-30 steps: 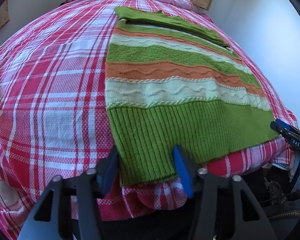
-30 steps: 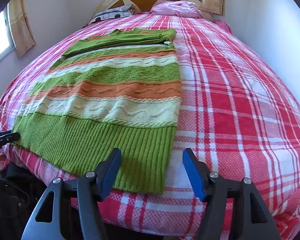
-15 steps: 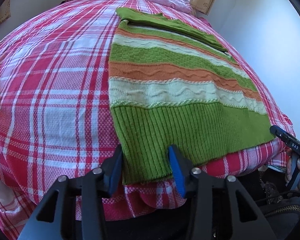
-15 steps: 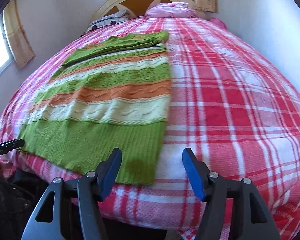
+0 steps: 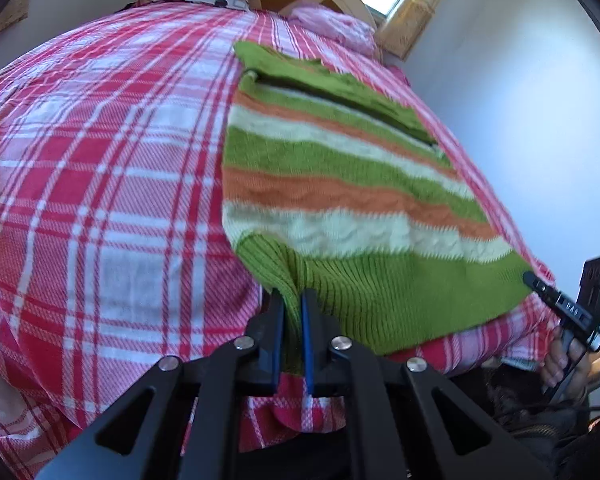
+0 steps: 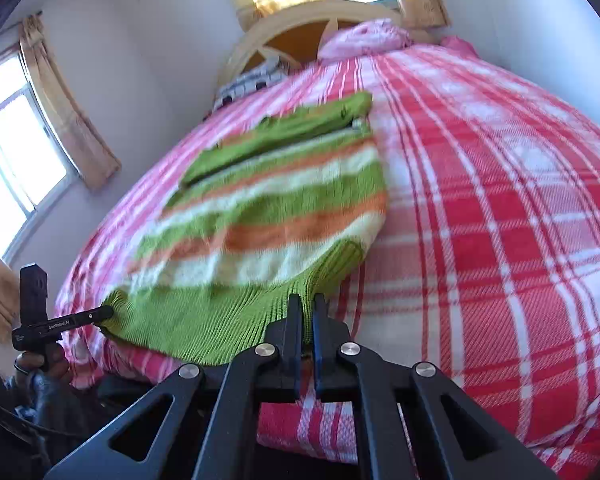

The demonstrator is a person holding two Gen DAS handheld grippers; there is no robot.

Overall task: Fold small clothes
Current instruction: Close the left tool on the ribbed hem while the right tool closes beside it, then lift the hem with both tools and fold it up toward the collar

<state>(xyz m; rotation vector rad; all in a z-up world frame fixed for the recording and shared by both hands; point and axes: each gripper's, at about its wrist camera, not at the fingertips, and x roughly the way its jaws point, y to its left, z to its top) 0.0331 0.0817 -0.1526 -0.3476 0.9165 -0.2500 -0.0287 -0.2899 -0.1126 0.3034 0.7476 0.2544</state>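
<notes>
A green, orange and cream striped knit sweater (image 5: 340, 184) lies on the red plaid bed, its ribbed green hem at the near edge. My left gripper (image 5: 291, 300) is shut on the hem's left corner and lifts it a little. My right gripper (image 6: 307, 304) is shut on the hem's right corner, also raised. The sweater shows in the right wrist view (image 6: 268, 216) too. Each view shows the other gripper at the opposite hem corner: the right one (image 5: 556, 300), the left one (image 6: 80, 318).
The red and white plaid bed cover (image 5: 100, 184) spreads wide to both sides of the sweater. A pink pillow (image 6: 364, 38) and a wooden headboard (image 6: 300, 28) stand at the far end. A white wall (image 5: 520, 80) runs along one side, a window (image 6: 12, 148) along the other.
Both grippers have closed from open onto the sweater's hem corners and lifted them. The hem now bunches up between the jaws.
</notes>
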